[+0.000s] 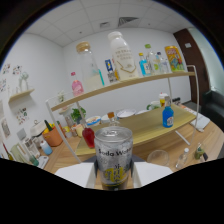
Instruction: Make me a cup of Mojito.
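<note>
Got my tongs [114, 177] clamped on the soda can [113, 156] dead center – soda step, I reckon – next it wants tipping into that empty glass [158, 158] at 3 o'clock.

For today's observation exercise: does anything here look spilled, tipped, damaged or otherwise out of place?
Nothing stands out. The soda water can is upright between the gripper fingers and looks undented. The bottles on the upper shelf and the blue bottle on the lower shelf stand upright, and no spill shows on the wood.
</note>
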The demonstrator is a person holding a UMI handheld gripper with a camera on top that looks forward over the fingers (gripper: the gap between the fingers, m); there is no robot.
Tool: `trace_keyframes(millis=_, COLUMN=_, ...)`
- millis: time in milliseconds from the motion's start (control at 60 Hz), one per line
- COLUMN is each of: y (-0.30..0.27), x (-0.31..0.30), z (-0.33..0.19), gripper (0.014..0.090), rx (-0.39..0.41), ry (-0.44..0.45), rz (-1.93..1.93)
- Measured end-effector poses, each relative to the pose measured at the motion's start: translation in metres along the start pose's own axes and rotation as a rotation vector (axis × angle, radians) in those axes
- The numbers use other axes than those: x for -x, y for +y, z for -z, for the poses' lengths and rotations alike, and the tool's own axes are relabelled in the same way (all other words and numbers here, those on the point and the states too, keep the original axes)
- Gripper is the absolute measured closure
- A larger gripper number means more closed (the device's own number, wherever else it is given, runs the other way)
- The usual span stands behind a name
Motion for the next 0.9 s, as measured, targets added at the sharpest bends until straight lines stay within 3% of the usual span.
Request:
trace_keyframes(millis=283, y=-0.020, x=-0.004, z=-0.004, gripper=0.0536, rx=-0.016, ry=-0.224, rz=-0.718)
trace_keyframes(millis=750, y=-0.057, x=-0.035, z=-0.010, gripper=0.0538, rx=-0.081, ry=-0.484, rz=-1.686)
trace_keyframes(millis=900, y=-0.058, x=-0.053, z=-0.011, gripper=0.0541, rx=-0.108, ry=-0.509, rz=-1.889)
